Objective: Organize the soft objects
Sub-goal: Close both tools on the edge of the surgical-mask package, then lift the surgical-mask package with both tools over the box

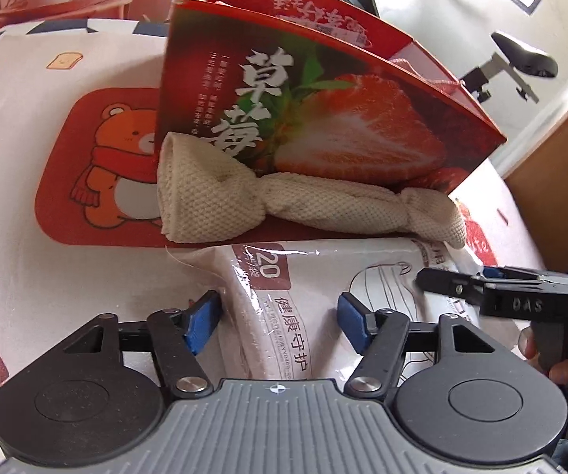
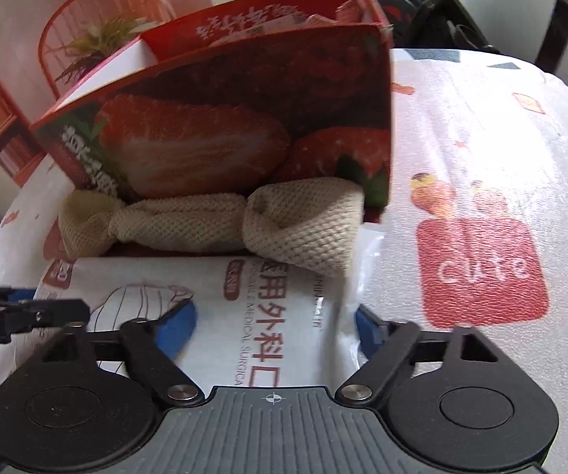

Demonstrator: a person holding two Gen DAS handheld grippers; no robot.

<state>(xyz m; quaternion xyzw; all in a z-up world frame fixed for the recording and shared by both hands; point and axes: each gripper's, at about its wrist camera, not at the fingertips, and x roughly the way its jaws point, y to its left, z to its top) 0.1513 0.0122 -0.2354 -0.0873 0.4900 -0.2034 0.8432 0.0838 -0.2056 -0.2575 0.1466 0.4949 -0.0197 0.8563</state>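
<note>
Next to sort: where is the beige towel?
In both views the towel lies against the strawberry box front, just behind the mask pack.

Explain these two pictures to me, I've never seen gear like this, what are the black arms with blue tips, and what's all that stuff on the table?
There is no robot here: a person holds a two-finger gripper in each hand, and each carries a wide-angle camera looking along its fingers. One picture is from the left gripper, the other from the right gripper. The blue tips are the finger pads.

On the patterned white tablecloth stands a red cardboard box printed with strawberries. A beige knitted cloth twisted like a candy wrapper lies against its front. Nearer the cameras lies a flat white plastic packet of face masks.

Both grippers straddle that packet, one at each end. The right pads seem to press its edges; the left pads still show gaps, so it appears not yet gripped.
</note>
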